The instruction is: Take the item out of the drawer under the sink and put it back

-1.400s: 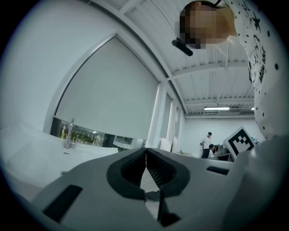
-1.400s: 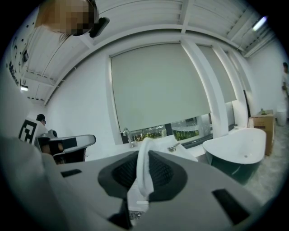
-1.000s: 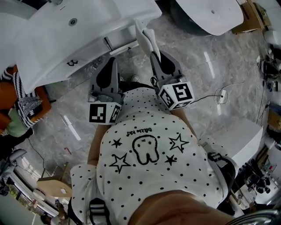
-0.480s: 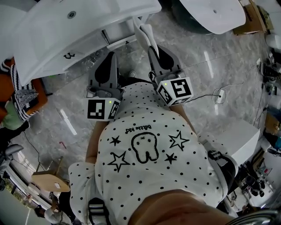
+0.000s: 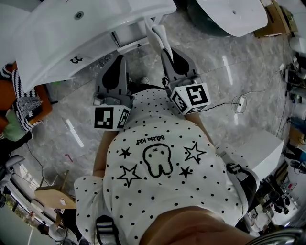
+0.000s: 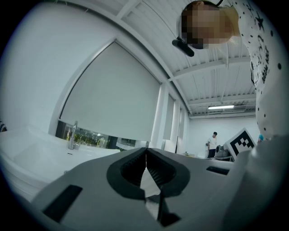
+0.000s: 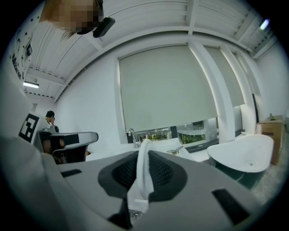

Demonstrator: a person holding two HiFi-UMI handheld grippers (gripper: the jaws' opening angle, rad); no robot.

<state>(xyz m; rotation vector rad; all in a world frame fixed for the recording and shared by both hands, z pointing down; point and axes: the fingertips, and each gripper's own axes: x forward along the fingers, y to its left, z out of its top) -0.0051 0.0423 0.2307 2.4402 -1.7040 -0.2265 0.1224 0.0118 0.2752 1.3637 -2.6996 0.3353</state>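
In the head view my right gripper [image 5: 165, 51] is shut on a white folded item [image 5: 158, 37] that sticks out past its tips toward the sink cabinet. The right gripper view shows that white item [image 7: 143, 173] pinched upright between the dark pads. My left gripper [image 5: 119, 61] hangs beside it on the left with its jaws closed together and nothing in them; in its own view the left gripper [image 6: 146, 155] has its tips touching. The white sink [image 5: 71, 38] with its drawer front [image 5: 129, 39] lies just ahead of both grippers.
A white basin [image 5: 229, 14] stands at the top right and a white block [image 5: 267, 153] at the right. A cable with a socket [image 5: 240, 104] lies on the marble floor. Someone in a striped sleeve [image 5: 21, 107] is at the left edge.
The head view has shifted slightly toward the sink. Both grippers hold about the same places, and the white item stays in the right gripper.
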